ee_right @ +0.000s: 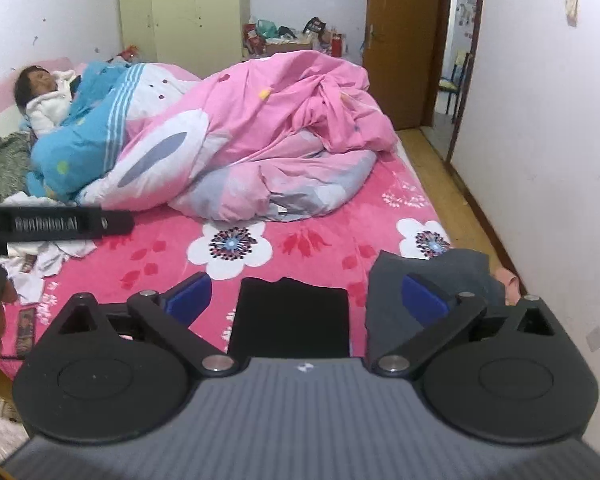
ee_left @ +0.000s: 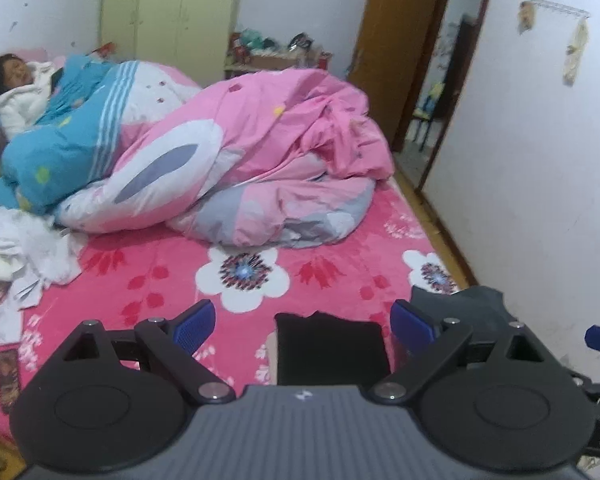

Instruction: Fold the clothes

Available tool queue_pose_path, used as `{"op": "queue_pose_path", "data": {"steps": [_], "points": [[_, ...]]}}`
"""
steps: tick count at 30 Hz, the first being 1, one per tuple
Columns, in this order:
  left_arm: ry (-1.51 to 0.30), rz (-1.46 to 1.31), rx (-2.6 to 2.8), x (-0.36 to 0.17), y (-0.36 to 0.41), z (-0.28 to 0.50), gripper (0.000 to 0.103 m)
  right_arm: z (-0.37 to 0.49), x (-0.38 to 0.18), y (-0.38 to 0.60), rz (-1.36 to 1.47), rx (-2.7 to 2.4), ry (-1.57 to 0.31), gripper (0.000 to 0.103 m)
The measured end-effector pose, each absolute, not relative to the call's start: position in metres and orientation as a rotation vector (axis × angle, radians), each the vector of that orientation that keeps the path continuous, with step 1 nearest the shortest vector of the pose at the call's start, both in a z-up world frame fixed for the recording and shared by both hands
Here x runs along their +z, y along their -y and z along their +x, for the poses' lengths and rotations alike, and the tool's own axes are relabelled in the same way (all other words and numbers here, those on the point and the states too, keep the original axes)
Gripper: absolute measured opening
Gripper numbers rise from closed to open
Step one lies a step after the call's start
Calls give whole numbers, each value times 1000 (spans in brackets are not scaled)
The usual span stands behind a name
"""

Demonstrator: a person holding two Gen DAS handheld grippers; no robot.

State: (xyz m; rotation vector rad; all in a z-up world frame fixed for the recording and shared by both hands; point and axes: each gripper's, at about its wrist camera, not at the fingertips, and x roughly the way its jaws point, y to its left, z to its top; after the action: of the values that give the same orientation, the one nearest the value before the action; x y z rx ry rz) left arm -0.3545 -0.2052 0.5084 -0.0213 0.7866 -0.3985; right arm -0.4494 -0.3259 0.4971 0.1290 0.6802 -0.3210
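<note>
White clothes pile: loose and crumpled, left of the black garment; unfolded, by my judgement.
Left gripper: released, blue pads wide apart, gripping nothing, hovering above the black garment.
Black garment: flat neat rectangle on the pink floral bedsheet; appears already folded.
Right gripper: released too, empty, over the same black garment.
Grey garment: rumpled, right of the black garment at the bed edge; seems unfolded.
Progress: roughly 1 piece done, at least 2 left.
</note>
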Motion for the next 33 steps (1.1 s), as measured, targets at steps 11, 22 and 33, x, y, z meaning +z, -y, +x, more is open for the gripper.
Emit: {"op": "queue_pose_path", "data": {"steps": [11, 22, 33], "points": [[-955, 10, -262, 481, 224, -359, 95, -443, 463, 344, 194, -382, -845, 102], [-976, 54, -232, 469, 215, -362, 95, -437, 445, 315, 119, -333, -951, 102], [-957, 100, -236, 464, 200, -362, 98, -438, 445, 305, 94, -349, -966, 102]]}}
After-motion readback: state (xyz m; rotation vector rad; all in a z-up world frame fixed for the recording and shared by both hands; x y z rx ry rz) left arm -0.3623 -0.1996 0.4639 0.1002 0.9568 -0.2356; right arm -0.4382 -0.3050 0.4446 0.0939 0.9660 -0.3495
